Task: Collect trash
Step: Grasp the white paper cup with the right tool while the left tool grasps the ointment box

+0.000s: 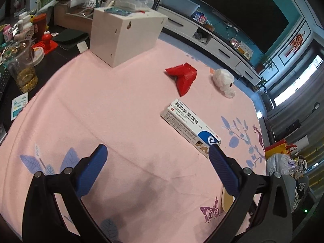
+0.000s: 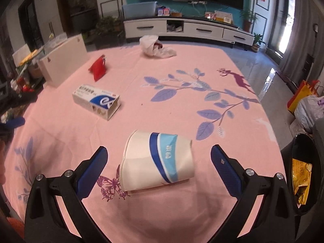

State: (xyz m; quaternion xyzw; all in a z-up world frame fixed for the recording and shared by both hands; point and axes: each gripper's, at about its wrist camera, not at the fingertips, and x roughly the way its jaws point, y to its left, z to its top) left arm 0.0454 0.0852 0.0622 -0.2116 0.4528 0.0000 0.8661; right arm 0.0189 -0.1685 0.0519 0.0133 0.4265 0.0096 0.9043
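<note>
In the right wrist view, left of centre, the box (image 2: 96, 99) bears Chinese print too small to read, long axis running lower right; the crushed cup (image 2: 157, 161) lies sideways at lower centre between the wide-open, empty right gripper (image 2: 159, 156) jaws; left gripper (image 1: 158, 151) jaws likewise spread empty over the pink surface (image 1: 121, 111)

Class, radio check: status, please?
Both grippers, left and right, open, empty. Crushed paper cup lies between right's fingers. Nothing blocks it; bin at right.
</note>
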